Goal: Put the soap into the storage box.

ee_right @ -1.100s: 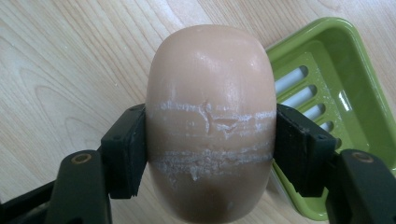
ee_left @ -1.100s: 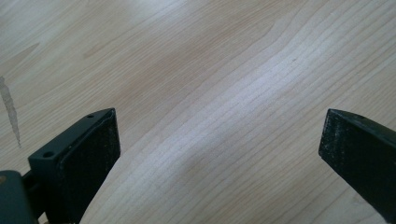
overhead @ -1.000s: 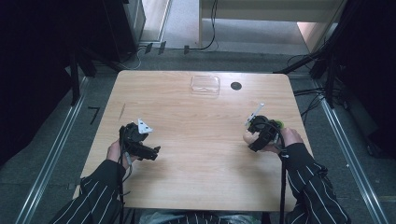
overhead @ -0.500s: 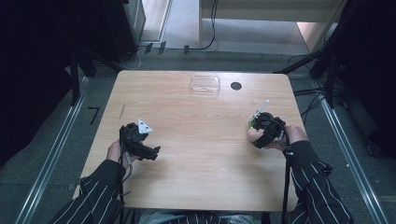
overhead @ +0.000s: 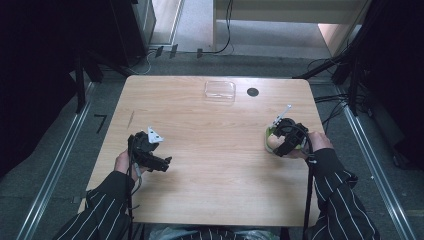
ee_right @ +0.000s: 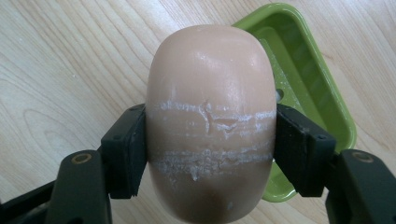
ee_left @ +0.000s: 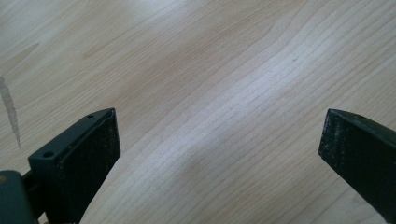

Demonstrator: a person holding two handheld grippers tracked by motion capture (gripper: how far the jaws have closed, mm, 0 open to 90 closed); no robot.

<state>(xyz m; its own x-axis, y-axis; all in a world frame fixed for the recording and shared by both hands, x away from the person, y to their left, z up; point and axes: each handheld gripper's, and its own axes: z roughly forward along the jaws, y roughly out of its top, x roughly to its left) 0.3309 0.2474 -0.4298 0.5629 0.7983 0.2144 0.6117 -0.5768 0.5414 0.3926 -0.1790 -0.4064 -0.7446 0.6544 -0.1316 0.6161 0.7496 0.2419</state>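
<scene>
A peach-coloured oval soap bar [ee_right: 210, 121] with white scrape marks is clamped between the jaws of my right gripper [ee_right: 210, 149], which is shut on it. Just behind and to the right of it lies a green soap dish [ee_right: 303, 74]. In the high view my right gripper [overhead: 280, 142] sits at the table's right side with the soap bar [overhead: 272, 143] and the green dish [overhead: 270, 132] under it. At the left side of the table my left gripper [overhead: 162, 162] rests low, its jaws wide apart and open over bare wood [ee_left: 219, 135].
A clear plastic lid or box [overhead: 220, 90] lies near the table's far edge, with a black round hole [overhead: 252, 92] beside it. The wooden table [overhead: 215, 165] has rounded corners. Cables trail on the floor behind and to the right.
My right gripper with the soap has shifted slightly, a little toward the right edge; the left gripper has stayed put.
</scene>
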